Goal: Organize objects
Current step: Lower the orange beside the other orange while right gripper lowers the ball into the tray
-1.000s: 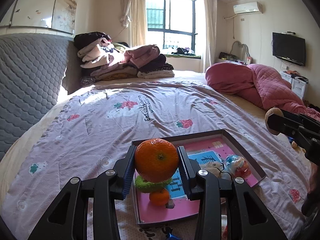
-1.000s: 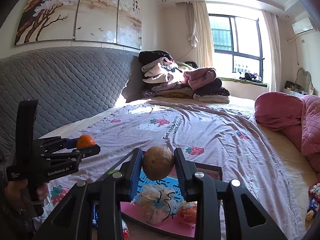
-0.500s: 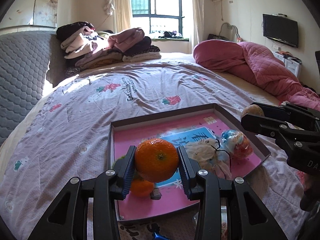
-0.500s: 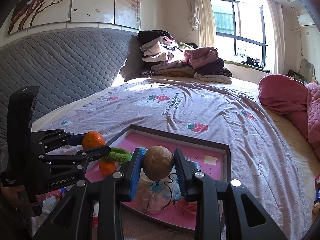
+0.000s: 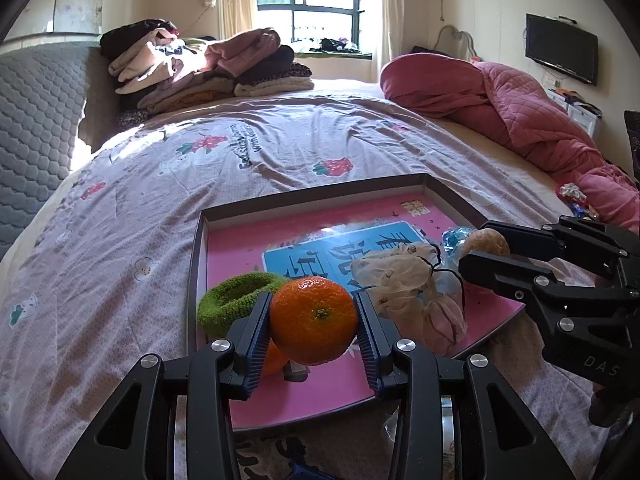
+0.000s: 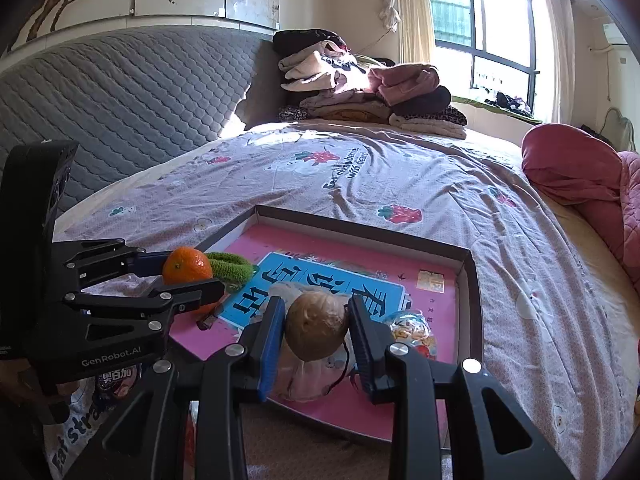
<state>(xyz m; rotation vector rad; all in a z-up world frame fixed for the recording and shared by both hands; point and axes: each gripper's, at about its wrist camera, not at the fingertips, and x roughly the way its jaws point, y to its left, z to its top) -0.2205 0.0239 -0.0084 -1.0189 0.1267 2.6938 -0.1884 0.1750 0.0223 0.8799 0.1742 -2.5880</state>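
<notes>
My left gripper is shut on an orange tangerine, held low over the near left part of a shallow pink-lined tray on the bed. My right gripper is shut on a round brown walnut above the tray's near right part. In the tray lie a green knitted ring, a second tangerine half hidden under my left fingers, a gauzy white pouch and a blue-wrapped sweet. Each gripper shows in the other's view: the right gripper, the left gripper.
The tray rests on a lilac strawberry-print sheet. Folded clothes are stacked at the headboard. A pink quilt lies bunched at the right. Snack packets lie on the sheet by the tray's near edge.
Both grippers have come down and forward over the tray, each keeping its hold. The tray and its contents now fill more of both views.
</notes>
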